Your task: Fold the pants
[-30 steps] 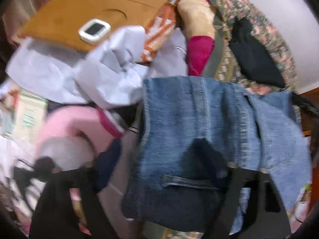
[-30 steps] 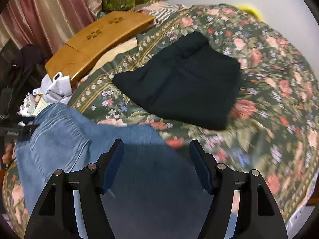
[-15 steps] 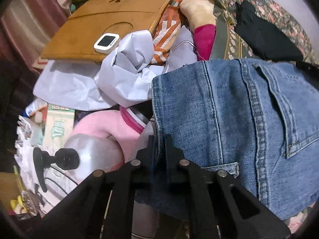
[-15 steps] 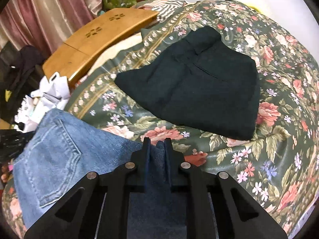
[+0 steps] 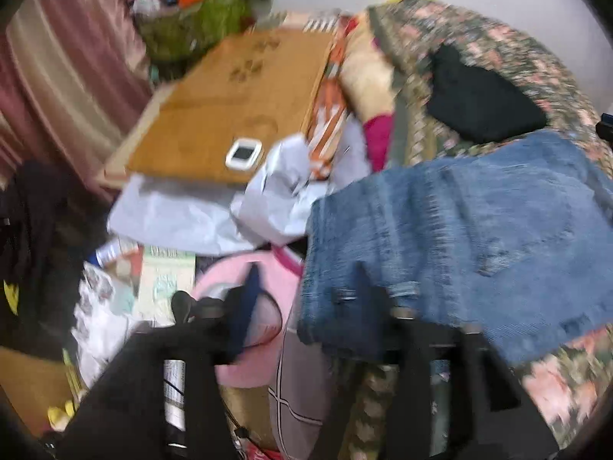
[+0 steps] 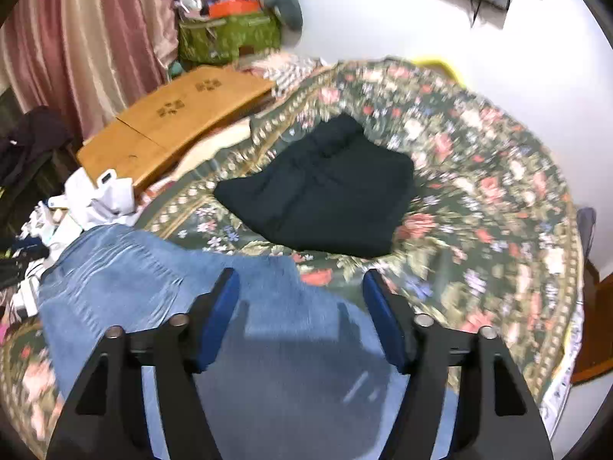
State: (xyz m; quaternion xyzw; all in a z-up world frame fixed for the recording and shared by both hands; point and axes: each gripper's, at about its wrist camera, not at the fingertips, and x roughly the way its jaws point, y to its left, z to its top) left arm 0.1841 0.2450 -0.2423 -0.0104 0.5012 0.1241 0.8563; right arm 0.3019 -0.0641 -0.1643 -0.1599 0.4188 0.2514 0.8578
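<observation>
Blue jeans (image 6: 161,280) lie folded on the floral bedspread (image 6: 479,207); they also show in the left wrist view (image 5: 459,230) with the waistband edge at the bed's side. My left gripper (image 5: 306,306) is open above the jeans' left edge, its image blurred. My right gripper (image 6: 300,291) is open and empty, hovering over the jeans' near part. Folded black pants (image 6: 325,191) lie further back on the bed, also in the left wrist view (image 5: 479,103).
A wooden lap table (image 5: 237,115) with a small white device (image 5: 243,153) lies left of the bed. White paper (image 5: 214,211), a pink item (image 5: 264,306) and clutter fill the floor. A green bag (image 6: 230,34) and curtains (image 6: 76,38) stand behind.
Both grippers were shut on the jeans half a second ago; both have opened, let go of the denim and pulled back upward. The jeans now rest on the bed.
</observation>
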